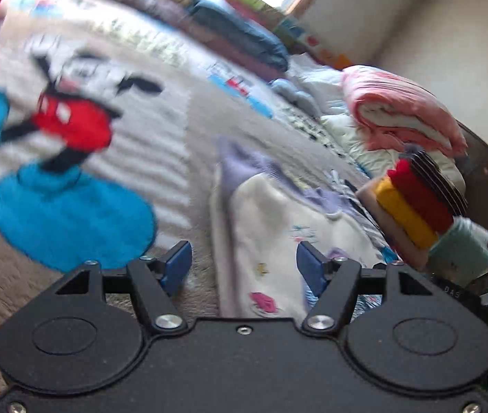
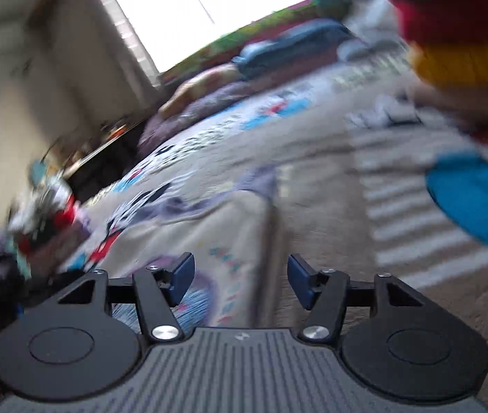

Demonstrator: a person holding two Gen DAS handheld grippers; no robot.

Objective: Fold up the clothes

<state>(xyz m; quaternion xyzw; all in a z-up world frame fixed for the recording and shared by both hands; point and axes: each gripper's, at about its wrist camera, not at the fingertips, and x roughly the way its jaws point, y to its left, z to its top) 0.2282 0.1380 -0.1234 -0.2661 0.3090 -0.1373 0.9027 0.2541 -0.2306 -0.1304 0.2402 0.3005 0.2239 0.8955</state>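
Bedroom scene, both views motion-blurred: a beige cartoon-print blanket (image 1: 188, 130) is covering the bed, a bright window (image 2: 202, 10) is glowing behind, and a folded stack of red, yellow and pink clothes (image 1: 412, 206) is sitting just beside the work area, with a pink-and-white bundle (image 1: 402, 113) further back. Task item is a cream garment with lilac trim and small coloured prints (image 1: 278, 227), lying flat on the blanket and already looking partly folded into a long panel, straight edge running away from the cameras. Left gripper (image 1: 240, 270) is hanging just above its near end, blue pads spread apart, cloth showing in the gap but nothing pinched. Right gripper (image 2: 240, 278) is sitting over the same garment's other long edge (image 2: 264, 220), pads likewise spread and gripping nothing. Handling guess: thin knit, light, limp, no stiffness, so it is going to sag and drag on the fleecy blanket instead of sliding cleanly. Best hold, I'm thinking, is the two near corners, pinching through all layers at the hem so the stacked fold isn't peeling apart. Risk: pads catching blanket pile along with the fabric.
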